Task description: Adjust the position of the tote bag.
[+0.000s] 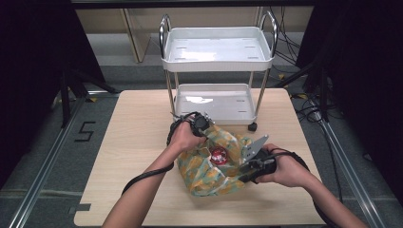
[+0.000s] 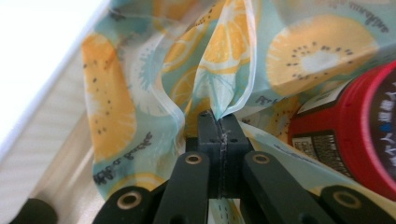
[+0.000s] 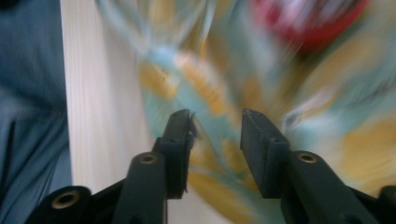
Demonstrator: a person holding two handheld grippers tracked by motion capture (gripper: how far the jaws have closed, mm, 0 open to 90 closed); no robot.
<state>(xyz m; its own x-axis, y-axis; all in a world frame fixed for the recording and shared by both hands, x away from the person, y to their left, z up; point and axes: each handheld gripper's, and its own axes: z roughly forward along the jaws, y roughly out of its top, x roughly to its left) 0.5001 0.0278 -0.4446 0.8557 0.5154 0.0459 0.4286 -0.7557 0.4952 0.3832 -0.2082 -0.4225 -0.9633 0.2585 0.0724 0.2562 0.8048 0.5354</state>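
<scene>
- High view: left gripper (image 1: 202, 124) clamped on the far rim of the fruit-print bag (image 1: 209, 173), holding it up off the wooden table (image 1: 138, 137); right gripper (image 1: 249, 168) low at the bag's near right edge. Red-lidded jar (image 1: 218, 155) lying inside the open mouth, between the two grippers. White trolley (image 1: 216, 61) standing just behind the bag.
- Left gripper view: jaws pressed together on a pinched fold of the bag (image 2: 219, 84), film rising straight up from the tips; jar (image 2: 359, 135) close by on the right, apart from the jaws. Likely risk: thin, slick film sliding out of the pinch if pulled hard, letting the mouth collapse over the jar.
- Right gripper view: badly blurred; jaws standing apart over the bag (image 3: 224, 140), nothing visibly caught between them, table edge to the left. Likely risk: closing on air, or on both layers at once, sealing the mouth instead of spreading it.
</scene>
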